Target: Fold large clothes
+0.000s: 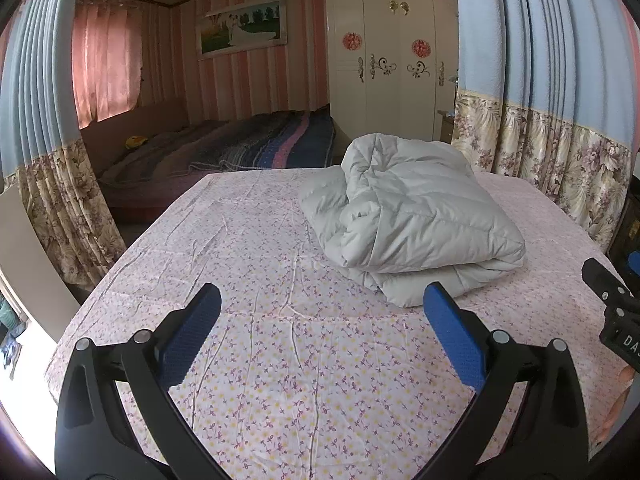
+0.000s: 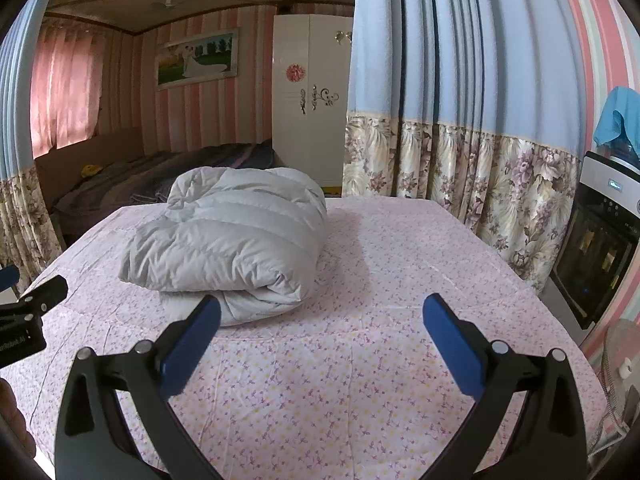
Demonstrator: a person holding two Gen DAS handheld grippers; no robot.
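- Two handheld grippers hang above the near end of a bed [image 1: 248, 264] covered in a pink floral sheet, each with its blue-padded jaws spread wide apart and holding nothing.
- The left gripper [image 1: 322, 308] sits over bare sheet toward the near left part of the bed; the tip of the right gripper shows at the right edge of its view.
- The right gripper [image 2: 322, 316] is over the near middle of the bed, its left finger [image 2: 192, 336] overlapping the front fold of the garment in the picture; contact cannot be told.
- A pale grey quilted down jacket [image 1: 416, 220] lies folded into a thick, puffy bundle on the sheet, toward the far half of the bed, with its rolled edge facing the grippers.
- In the right wrist view the down jacket [image 2: 232, 236] rests left of centre, well away from the bed's right edge.
- Blue curtains with floral hems [image 2: 460, 120] hang just beyond the far right corner of the bed.
- Behind them stand a white wardrobe [image 1: 384, 60], a second bed with a striped blanket [image 1: 256, 144] and a framed wedding photograph [image 1: 242, 26] on a pink striped wall.
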